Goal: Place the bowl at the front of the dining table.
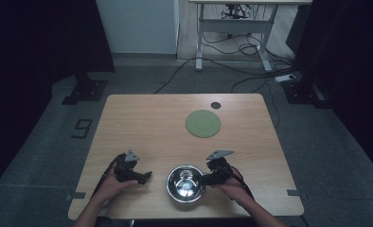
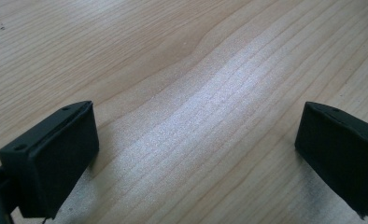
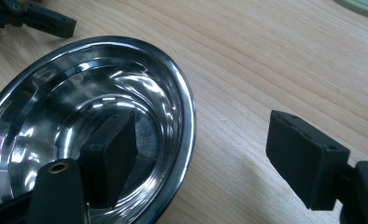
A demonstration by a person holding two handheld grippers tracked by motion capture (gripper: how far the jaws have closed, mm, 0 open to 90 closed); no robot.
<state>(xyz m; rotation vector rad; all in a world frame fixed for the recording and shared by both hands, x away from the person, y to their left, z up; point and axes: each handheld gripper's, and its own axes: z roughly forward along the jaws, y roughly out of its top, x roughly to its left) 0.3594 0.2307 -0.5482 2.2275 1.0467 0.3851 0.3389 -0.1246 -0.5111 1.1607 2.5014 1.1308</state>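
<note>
I have the steel bowl (image 1: 185, 182) sitting at about six o'clock on the table (image 1: 142, 118), close to my edge; the right gripper (image 1: 204, 179) is at its three o'clock rim, and the right gripper view shows one jaw down inside the bowl (image 3: 79, 121) and the other outside over bare wood, the rim between them; those jaws stand wide and neither pad presses the metal, so nothing is gripped yet; the left gripper (image 1: 148, 177) rests at the bowl's nine o'clock, apart from it, and its own view shows its jaws wide open over plain tabletop with nothing between them; the green disc (image 1: 203, 123) lies well apart toward one o'clock, a small dark spot (image 1: 215, 105) beyond it; my worry from here is the rim: it is thin, polished and curved, so I judge that a shallow or skewed bite could let it slide out of the pads; closing from one side only could also tip the bowl or shove it toward the near edge; the inner jaw could scrape the wall and spin the bowl
</note>
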